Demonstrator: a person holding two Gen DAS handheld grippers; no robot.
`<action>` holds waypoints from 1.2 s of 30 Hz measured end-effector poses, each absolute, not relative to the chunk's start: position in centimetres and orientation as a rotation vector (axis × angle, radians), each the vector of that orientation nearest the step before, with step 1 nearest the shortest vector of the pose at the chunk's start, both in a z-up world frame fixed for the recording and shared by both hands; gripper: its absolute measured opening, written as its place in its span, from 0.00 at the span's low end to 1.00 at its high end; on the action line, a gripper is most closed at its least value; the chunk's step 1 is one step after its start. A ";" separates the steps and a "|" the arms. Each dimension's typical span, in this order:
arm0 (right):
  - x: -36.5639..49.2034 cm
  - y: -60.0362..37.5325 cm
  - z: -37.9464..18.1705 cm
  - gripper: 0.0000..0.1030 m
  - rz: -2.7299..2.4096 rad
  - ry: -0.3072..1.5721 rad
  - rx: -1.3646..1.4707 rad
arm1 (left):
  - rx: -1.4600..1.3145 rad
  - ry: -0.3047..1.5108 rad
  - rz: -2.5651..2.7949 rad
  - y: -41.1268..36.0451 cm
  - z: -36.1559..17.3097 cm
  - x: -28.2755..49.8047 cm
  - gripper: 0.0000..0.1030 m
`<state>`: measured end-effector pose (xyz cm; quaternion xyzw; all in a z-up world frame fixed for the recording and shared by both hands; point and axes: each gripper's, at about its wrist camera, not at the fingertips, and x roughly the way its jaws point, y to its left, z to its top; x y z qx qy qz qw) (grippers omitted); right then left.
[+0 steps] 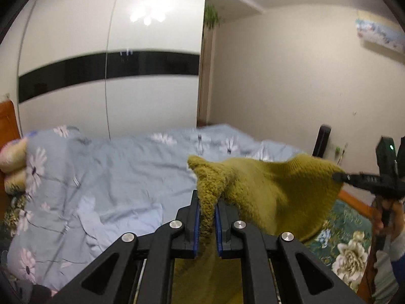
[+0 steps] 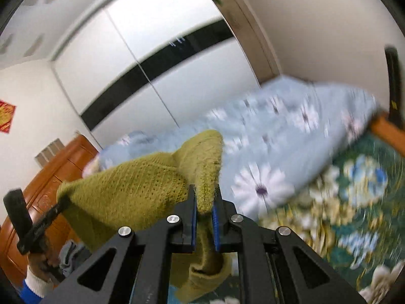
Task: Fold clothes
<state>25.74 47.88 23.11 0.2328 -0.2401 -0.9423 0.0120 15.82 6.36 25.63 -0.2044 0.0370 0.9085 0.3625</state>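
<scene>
An olive-green knit sweater (image 1: 273,190) hangs in the air above the bed, stretched between my two grippers. My left gripper (image 1: 207,210) is shut on one bunched edge of the sweater. My right gripper (image 2: 204,202) is shut on another edge of the sweater (image 2: 131,190). In the left wrist view the right gripper (image 1: 339,177) shows at the far right, pinching the sweater. In the right wrist view the left gripper (image 2: 62,204) shows at the lower left, pinching the cloth. The lower part of the sweater hangs hidden below the jaws.
A light blue floral quilt (image 1: 114,177) lies bunched over the bed, which has a dark green floral sheet (image 1: 351,235). A white wardrobe with a black band (image 1: 111,68) stands behind. An orange wooden headboard (image 2: 53,174) is at the left.
</scene>
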 end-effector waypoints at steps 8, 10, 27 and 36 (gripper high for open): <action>29.8 46.3 31.3 0.10 -2.979 -0.563 0.491 | -0.443 -0.002 2.294 1.0 27.7 23.5 0.10; 30.3 46.0 33.0 0.10 -2.967 -0.522 0.450 | -0.426 -0.028 2.286 -0.1 28.0 25.0 0.10; 11.8 41.0 13.5 0.10 -2.676 -0.543 1.177 | -1.225 -0.206 2.475 -3.0 4.0 14.0 0.10; 18.2 44.5 -3.1 0.10 -2.526 -0.707 1.651 | -1.572 -0.218 2.281 -1.1 -5.3 18.8 0.10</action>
